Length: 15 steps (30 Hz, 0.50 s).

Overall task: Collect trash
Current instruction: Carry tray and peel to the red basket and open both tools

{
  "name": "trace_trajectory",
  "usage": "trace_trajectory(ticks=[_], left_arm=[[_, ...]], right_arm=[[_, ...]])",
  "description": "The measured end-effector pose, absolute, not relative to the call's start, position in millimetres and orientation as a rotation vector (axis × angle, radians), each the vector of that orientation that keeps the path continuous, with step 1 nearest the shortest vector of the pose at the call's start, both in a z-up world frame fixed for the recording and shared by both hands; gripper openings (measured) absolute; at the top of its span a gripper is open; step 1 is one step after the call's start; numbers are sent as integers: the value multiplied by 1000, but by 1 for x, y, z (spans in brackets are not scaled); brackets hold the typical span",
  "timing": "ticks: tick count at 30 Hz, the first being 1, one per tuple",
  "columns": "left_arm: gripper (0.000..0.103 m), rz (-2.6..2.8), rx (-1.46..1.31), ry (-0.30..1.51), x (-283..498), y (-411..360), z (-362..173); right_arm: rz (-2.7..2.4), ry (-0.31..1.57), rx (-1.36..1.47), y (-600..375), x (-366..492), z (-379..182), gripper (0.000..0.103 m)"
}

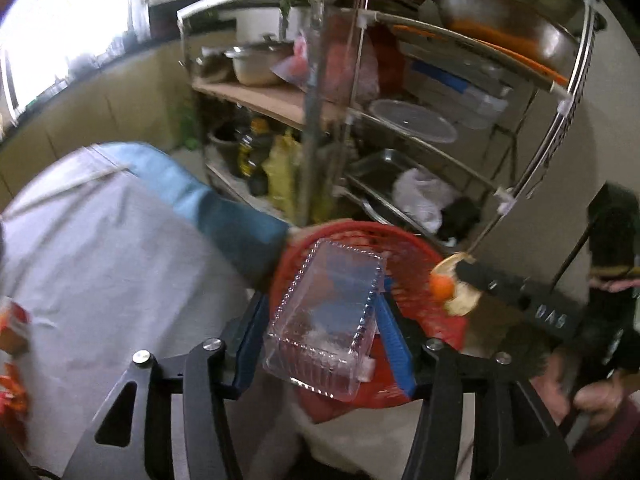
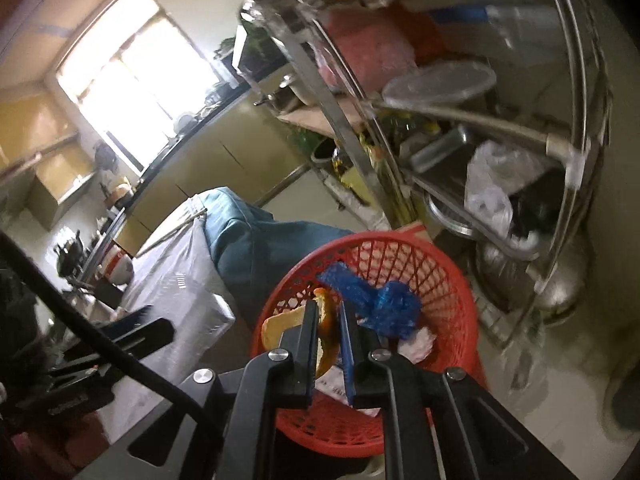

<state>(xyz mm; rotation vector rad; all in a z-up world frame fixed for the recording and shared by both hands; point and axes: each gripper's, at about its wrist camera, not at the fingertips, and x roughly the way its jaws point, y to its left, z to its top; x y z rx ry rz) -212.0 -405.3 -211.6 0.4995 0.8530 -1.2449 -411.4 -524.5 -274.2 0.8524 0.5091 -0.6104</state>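
Observation:
A red mesh trash basket (image 1: 404, 248) (image 2: 448, 280) stands on the floor beside the table. My left gripper (image 1: 320, 312) is shut on a clear plastic clamshell box (image 1: 328, 320) and holds it over the basket. My right gripper (image 2: 329, 312) is shut on an orange peel (image 2: 324, 336) above the basket's near rim; it also shows in the left wrist view (image 1: 456, 288). Inside the basket lie a crumpled blue plastic bag (image 2: 384, 300) and white paper scraps (image 2: 416, 344).
A table with a white cloth (image 1: 100, 248) and a blue cloth (image 2: 248, 236) is at the left. A tall steel rack (image 1: 400, 120) with pots, lids and bags stands just behind the basket. Orange packets (image 1: 12, 332) lie at the table's left edge.

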Motion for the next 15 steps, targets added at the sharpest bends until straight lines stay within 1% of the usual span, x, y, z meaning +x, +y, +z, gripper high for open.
trace_trajectory(ticks=[4,9,11,12,13,14,15], left_arm=[[57,-1243,471,880,-209,-406,-213],[57,-1201,463,881,-197,-384,-210],[57,-1174,463,874,-192,-375,-209],[57,-1149,470,868,-190,-367,-209],[57,-1124,479,859,-187,-360,-209],[57,-1098,490,848,-185,-353,-209],[57,-1073,502,837,-183,-346,-209]], right_arm=[[-604,525,927,-532,-413,-281,15],[-595,511,942,-532,-412,-282,24],[-594,515,929,-529,-407,-278,34],[-591,515,917,-526,-405,-275,37],[-590,514,908,-524,-403,-273,43],[-590,505,892,-520,-401,-269,57],[-591,489,882,-517,-400,-266,61]])
